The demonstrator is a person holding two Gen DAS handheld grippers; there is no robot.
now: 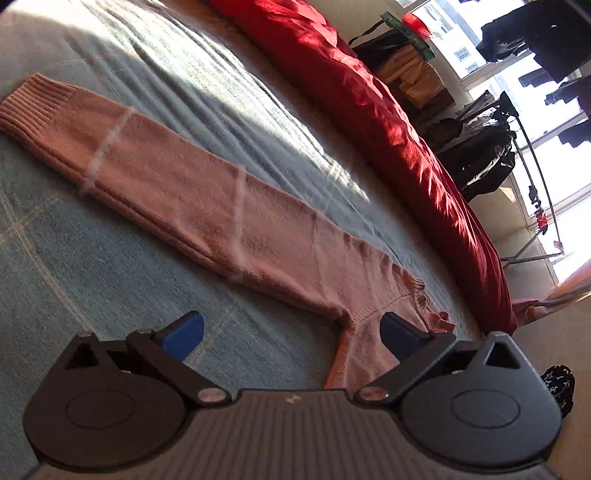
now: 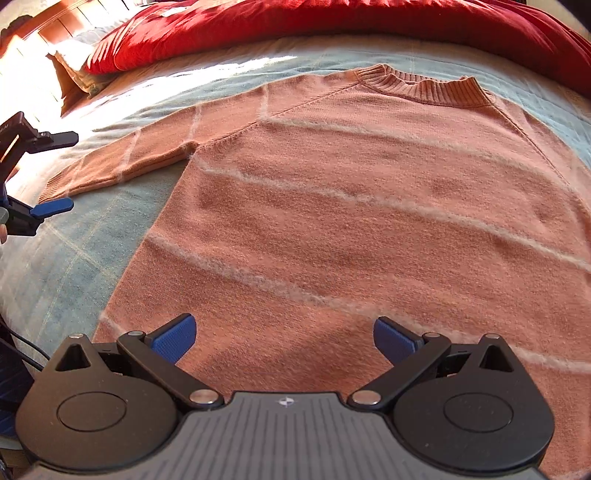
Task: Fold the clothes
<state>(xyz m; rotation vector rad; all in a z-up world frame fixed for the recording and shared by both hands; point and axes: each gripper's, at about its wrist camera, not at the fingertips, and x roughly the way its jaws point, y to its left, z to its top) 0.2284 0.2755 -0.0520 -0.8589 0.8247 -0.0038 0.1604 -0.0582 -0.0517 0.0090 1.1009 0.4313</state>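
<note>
A salmon-pink knit sweater with thin white stripes lies flat and face up on the bed, its ribbed collar toward the red duvet. One sleeve stretches out straight to the side, ending in a ribbed cuff. My left gripper is open, low over the blanket beside the armpit of that sleeve, holding nothing. It also shows at the left edge of the right wrist view, left gripper, near the cuff. My right gripper is open just above the sweater's lower body, empty.
A light blue checked blanket covers the bed under the sweater. A bunched red duvet lies along the far side. Beyond the bed stand bags, a drying rack and bright windows. A cable runs at the lower left.
</note>
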